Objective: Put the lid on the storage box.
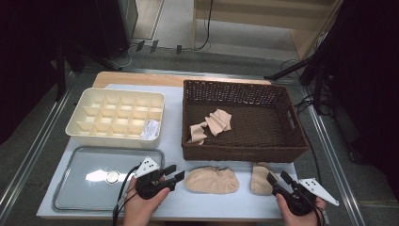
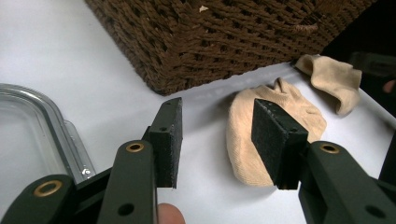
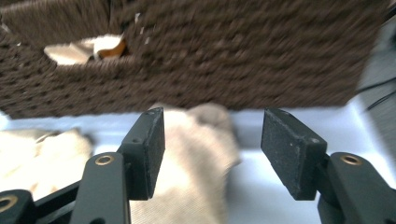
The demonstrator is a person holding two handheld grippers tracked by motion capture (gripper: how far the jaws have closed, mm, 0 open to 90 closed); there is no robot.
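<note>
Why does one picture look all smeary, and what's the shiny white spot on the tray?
In the right gripper view the basket and sock are smeared by motion blur, while the tongs stay sharp. In the high view the white spot is glare from a light on the tray, and the room's edges are dark. In the left gripper view the sock and basket are sharp.

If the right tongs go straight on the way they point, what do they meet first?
Probably the beige sock lying just ahead of the open right tongs; behind it stands the brown wicker basket wall. Depth is blurred, so this is a judgement.
</note>
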